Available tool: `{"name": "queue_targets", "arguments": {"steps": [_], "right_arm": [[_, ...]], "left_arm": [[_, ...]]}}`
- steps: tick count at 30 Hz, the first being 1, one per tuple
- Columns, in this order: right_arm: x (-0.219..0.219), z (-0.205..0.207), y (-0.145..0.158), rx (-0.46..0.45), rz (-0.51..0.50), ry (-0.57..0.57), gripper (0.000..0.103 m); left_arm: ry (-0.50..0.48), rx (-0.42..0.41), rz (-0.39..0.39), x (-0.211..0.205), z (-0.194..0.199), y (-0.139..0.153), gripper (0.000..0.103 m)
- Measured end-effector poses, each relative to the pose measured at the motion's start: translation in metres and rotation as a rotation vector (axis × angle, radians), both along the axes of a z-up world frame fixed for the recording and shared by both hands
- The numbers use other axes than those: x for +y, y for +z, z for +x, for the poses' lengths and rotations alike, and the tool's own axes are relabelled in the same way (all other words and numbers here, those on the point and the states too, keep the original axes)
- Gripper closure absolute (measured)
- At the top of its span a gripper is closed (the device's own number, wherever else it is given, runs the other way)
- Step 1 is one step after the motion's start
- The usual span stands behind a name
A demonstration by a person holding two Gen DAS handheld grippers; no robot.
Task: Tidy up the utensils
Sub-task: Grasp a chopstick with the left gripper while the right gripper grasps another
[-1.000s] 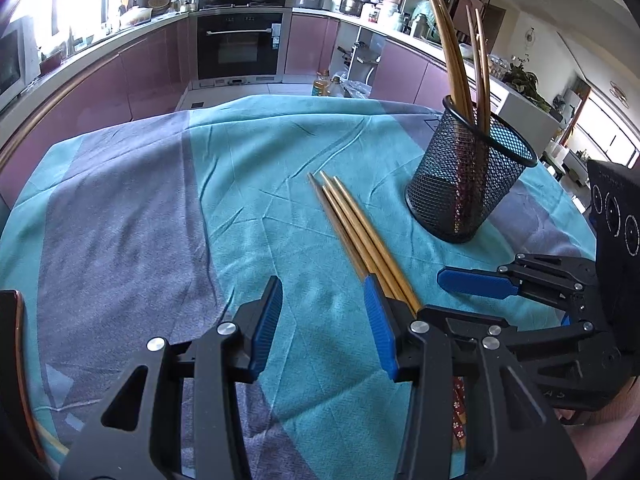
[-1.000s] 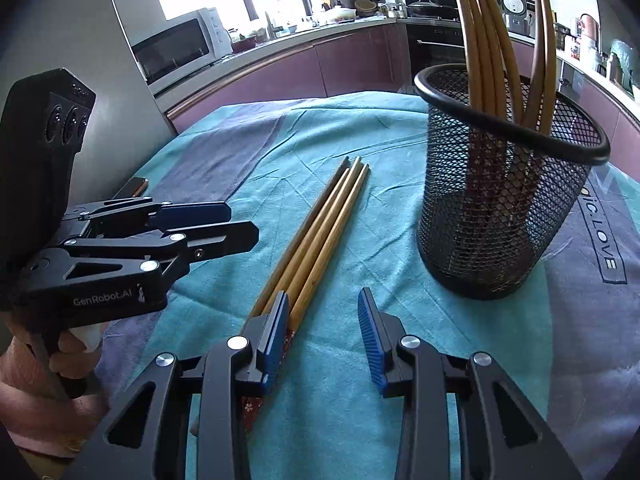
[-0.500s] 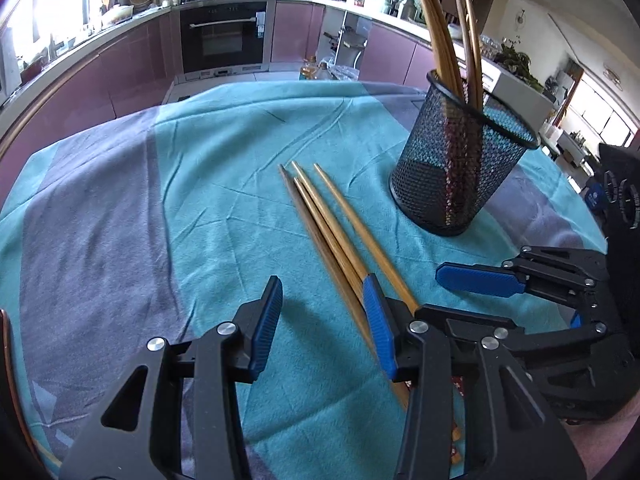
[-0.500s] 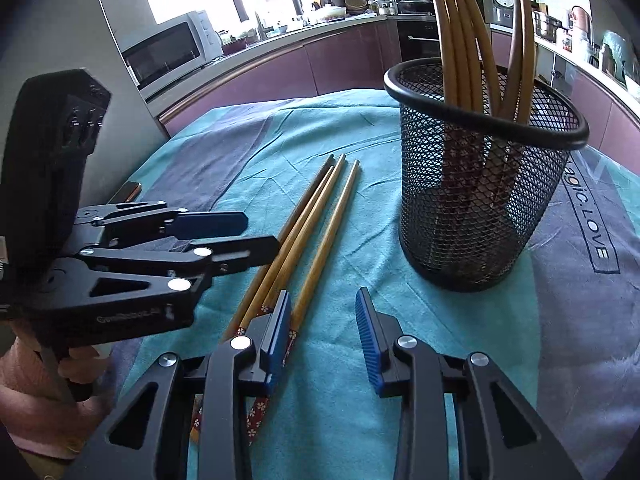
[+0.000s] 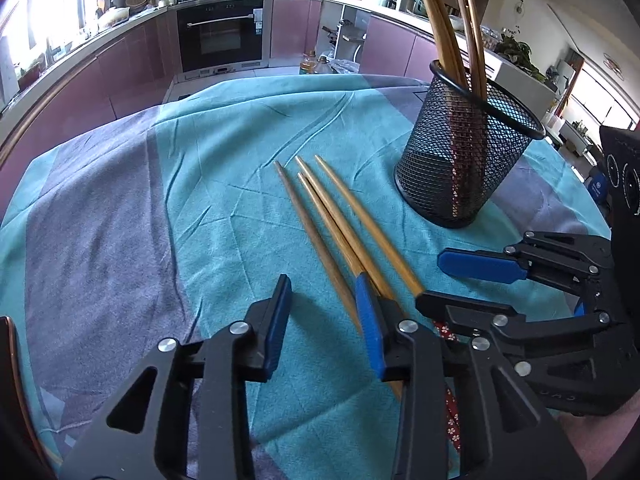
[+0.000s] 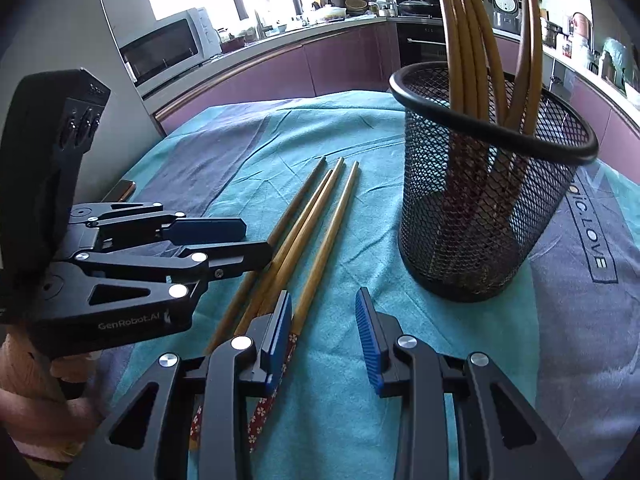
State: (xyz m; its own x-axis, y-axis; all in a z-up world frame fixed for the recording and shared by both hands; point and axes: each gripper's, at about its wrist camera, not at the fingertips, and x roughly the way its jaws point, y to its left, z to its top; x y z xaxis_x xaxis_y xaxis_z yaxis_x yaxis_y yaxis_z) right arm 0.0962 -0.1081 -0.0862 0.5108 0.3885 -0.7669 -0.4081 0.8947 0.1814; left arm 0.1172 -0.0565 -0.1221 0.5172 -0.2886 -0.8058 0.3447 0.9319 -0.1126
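Note:
Several wooden chopsticks (image 5: 336, 224) lie side by side on the teal and grey tablecloth (image 5: 224, 184); they also show in the right wrist view (image 6: 308, 224). A black mesh holder (image 5: 464, 156) with several chopsticks upright in it stands to their right, and shows in the right wrist view (image 6: 484, 200). My left gripper (image 5: 322, 320) is open and empty, low over the thick ends of the lying chopsticks. My right gripper (image 6: 322, 324) is open and empty, just right of those ends; it shows in the left wrist view (image 5: 452, 280).
The table edge curves away on all sides. Purple kitchen cabinets and an oven (image 5: 220, 36) stand behind. A microwave (image 6: 168, 52) sits on the counter. A dark flat object (image 6: 120, 192) lies at the table's left edge.
Both grippers have drawn back and lowered toward the thick ends of the lying chopsticks. One chopstick now lies slightly apart from the others. Both grippers stay open.

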Motion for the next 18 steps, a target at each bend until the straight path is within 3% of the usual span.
{"name": "queue_targets", "arguments": {"steps": [9, 13, 18], "right_arm": [[0.007, 0.012, -0.001, -0.016, -0.016, -0.028, 0.078], [-0.001, 0.014, -0.002, 0.003, 0.025, -0.052, 0.094], [-0.014, 0.015, -0.003, 0.036, 0.104, -0.077, 0.097]], "left_arm": [[-0.005, 0.022, -0.005, -0.004, 0.01, -0.003, 0.085], [0.005, 0.027, -0.016, -0.005, 0.012, -0.003, 0.09], [0.05, 0.016, -0.024, -0.002, 0.008, -0.003, 0.094]]}}
